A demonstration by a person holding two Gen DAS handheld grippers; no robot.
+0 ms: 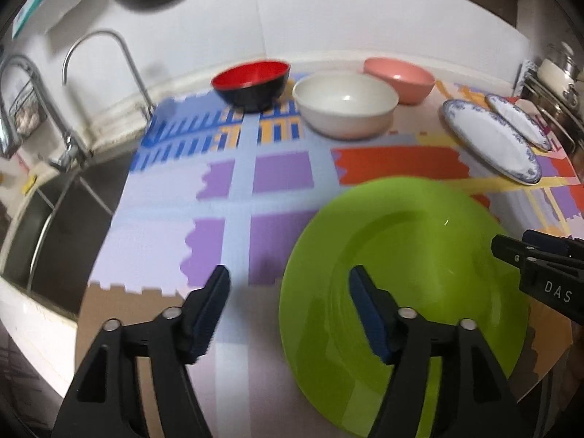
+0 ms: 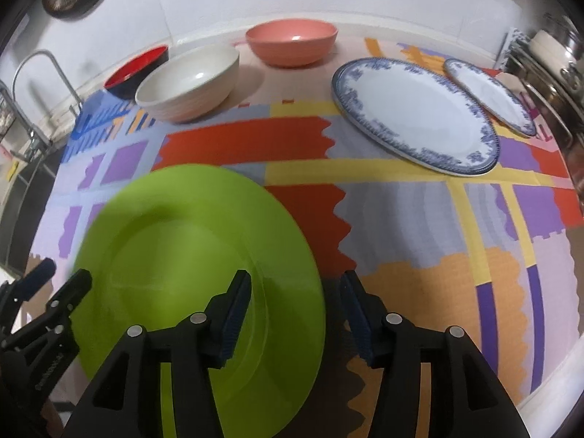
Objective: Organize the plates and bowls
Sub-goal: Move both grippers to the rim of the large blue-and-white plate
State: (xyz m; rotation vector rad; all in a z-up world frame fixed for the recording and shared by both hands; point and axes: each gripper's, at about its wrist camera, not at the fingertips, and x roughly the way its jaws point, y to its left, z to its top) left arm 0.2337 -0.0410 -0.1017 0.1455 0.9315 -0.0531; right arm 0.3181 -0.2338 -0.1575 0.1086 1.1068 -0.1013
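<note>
A lime green plate (image 1: 419, 248) lies on the patterned mat, near the front; it also shows in the right wrist view (image 2: 175, 241). My left gripper (image 1: 288, 277) is open, straddling the plate's left rim. My right gripper (image 2: 295, 281) is open, straddling the plate's right rim. At the back stand a red-and-black bowl (image 1: 252, 80), a white bowl (image 1: 345, 104) and a pink bowl (image 1: 399, 76). A large blue-rimmed plate (image 2: 412, 113) and a smaller one (image 2: 489, 95) lie at the right.
A sink (image 1: 54, 226) with a curved faucet (image 1: 106, 51) is at the left of the mat. Steel pots on a rack (image 2: 547, 54) stand at the far right. The counter's front edge (image 2: 562, 365) runs close on the right.
</note>
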